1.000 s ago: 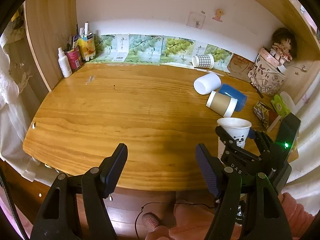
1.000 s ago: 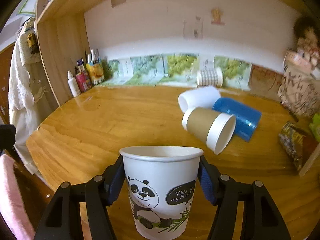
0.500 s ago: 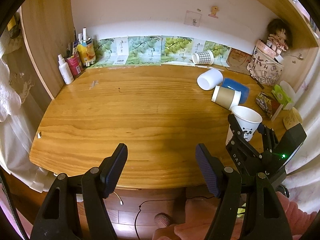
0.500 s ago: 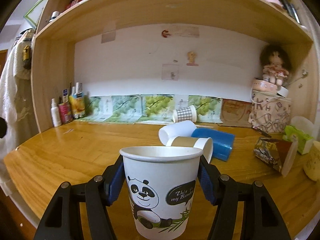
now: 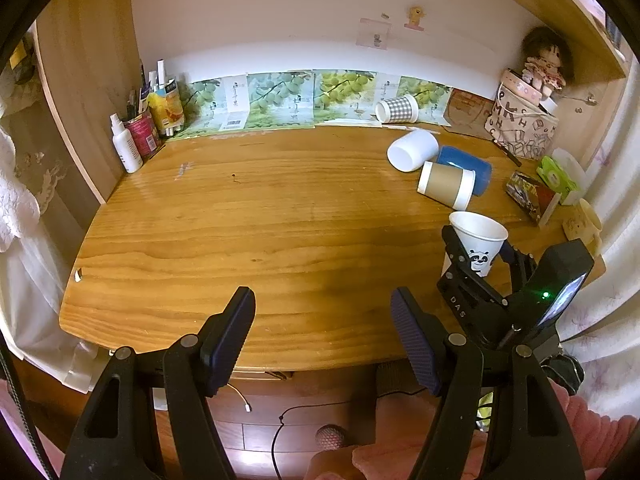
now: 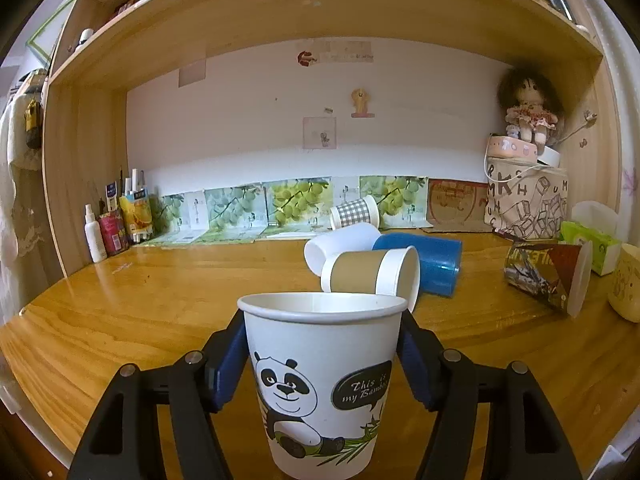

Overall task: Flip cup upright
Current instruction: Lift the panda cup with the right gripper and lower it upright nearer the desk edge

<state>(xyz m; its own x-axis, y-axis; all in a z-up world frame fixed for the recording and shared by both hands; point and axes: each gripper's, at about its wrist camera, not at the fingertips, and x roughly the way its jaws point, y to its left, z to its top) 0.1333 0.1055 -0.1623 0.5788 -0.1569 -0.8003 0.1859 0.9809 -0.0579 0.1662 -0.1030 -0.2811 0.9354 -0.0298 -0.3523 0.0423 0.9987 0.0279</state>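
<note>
**Panda cup stands mouth-up in right gripper's clamp**

The right gripper (image 6: 322, 360) is clamped on the panda cup (image 6: 322, 380), its blue pads (image 6: 226, 364) pressed against the cup's two sides just below the rim, the cup upright with its open mouth on top, over the wooden desk (image 5: 248, 232). Beyond the cup's rim a brown-banded cup (image 6: 370, 276), a white cup (image 6: 340, 242) and a blue cup (image 6: 424, 260) lie on their sides, touching one another; farther back a checked cup (image 6: 354, 212) also lies tipped. The left gripper (image 5: 322, 340) hangs at the desk's near edge, its jaws spread wide with nothing between them; the panda cup sits ahead and to its right.
</note>
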